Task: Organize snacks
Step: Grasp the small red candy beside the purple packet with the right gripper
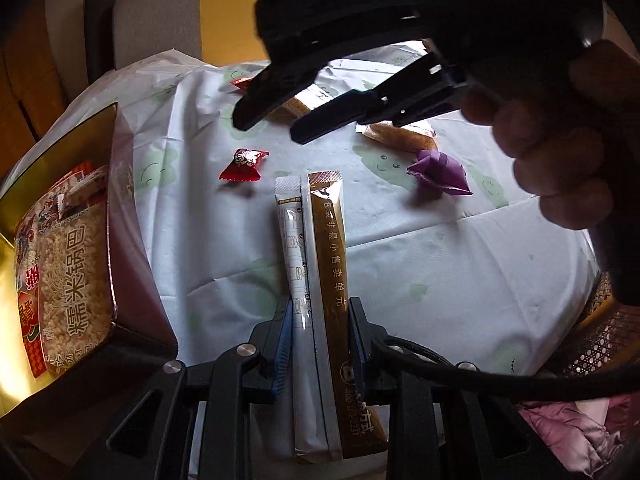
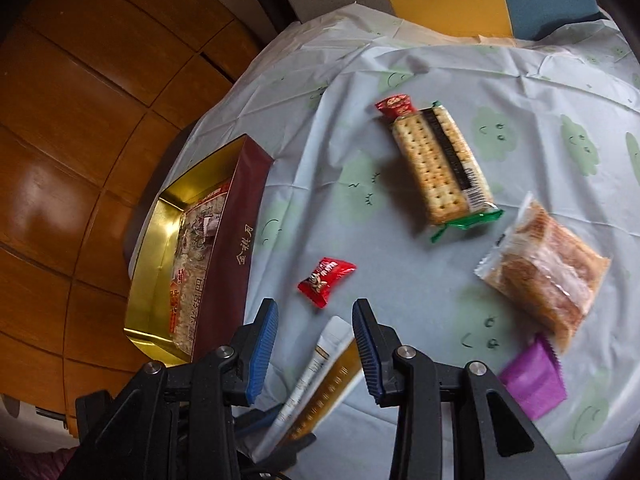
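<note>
Holding 2 stick packets side by side, the left gripper [image 1: 320, 340] is clamped on a white stick [image 1: 298, 280] and a brown stick [image 1: 332, 264], its blue pads pressed to their outer edges. Both stand clear of the tablecloth [image 1: 440, 280], just right of the gift box [image 1: 132, 248]. In the right wrist view the right gripper [image 2: 316, 344] hangs above them with its jaws spread and nothing between the pads.

By my reading the job is partly done. 1 large bag of rice crackers [image 1: 76, 272] already lies in the gold-lined box, with smaller wrappers that I cannot identify on top of it. The 2 sticks are on their way. 6 items are left on the cloth — the near red candy [image 2: 326, 280], the purple packet [image 2: 534, 380], the bag of brown cakes [image 2: 548, 264], the cracker pack [image 2: 440, 164] with its green ends, a second red candy [image 2: 396, 106] touching the far end of that pack, and a pale bag [image 1: 404, 136] beyond the purple packet in the left wrist view.

Writing: the brown stick carries a column of Chinese text, legibly 非最小售卖单元, and lower down digits that look like 400-103-237, partly cut off. The rice cracker bag reads 糯米锅巴 in large characters. The box's maroon side bears gold characters — 金秋月. The near candy has white characters too blurred to read, and the cracker pack shows a barcode.
</note>
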Demonstrator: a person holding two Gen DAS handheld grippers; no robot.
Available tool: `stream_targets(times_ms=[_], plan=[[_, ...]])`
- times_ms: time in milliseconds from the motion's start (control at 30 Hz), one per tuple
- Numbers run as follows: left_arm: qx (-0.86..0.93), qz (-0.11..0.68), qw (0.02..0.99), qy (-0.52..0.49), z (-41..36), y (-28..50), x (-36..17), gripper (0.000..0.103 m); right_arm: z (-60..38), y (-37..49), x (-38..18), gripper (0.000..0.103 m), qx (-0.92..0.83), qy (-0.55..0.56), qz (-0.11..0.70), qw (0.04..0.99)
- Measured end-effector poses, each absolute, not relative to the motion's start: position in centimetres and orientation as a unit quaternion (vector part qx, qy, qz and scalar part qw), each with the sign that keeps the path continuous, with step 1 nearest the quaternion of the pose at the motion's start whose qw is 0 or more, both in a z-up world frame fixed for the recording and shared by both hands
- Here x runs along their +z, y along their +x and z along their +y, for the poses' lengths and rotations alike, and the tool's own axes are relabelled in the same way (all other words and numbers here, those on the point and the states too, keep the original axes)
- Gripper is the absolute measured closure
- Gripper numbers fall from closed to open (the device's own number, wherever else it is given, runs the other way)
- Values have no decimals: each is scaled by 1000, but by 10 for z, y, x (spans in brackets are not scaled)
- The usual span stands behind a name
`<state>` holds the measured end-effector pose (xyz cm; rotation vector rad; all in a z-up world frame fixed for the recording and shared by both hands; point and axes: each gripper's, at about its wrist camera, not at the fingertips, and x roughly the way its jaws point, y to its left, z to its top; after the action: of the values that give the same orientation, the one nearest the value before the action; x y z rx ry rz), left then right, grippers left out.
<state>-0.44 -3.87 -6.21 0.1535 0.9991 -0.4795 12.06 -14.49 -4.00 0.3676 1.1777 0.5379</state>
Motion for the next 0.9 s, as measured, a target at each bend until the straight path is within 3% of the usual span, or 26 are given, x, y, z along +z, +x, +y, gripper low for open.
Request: stream_targets(times_ms=[333, 433, 900], plan=[[-232, 471, 848, 63, -33, -7, -62, 76, -109, 149, -67, 64, 211, 158, 579, 771], [-232, 471, 849, 64, -32, -8, -61, 76, -100, 148, -69, 86, 190, 104, 577, 787], [-222, 473, 849, 82, -42, -6, -61, 76, -193, 97, -22, 86, 185, 39, 530, 827]])
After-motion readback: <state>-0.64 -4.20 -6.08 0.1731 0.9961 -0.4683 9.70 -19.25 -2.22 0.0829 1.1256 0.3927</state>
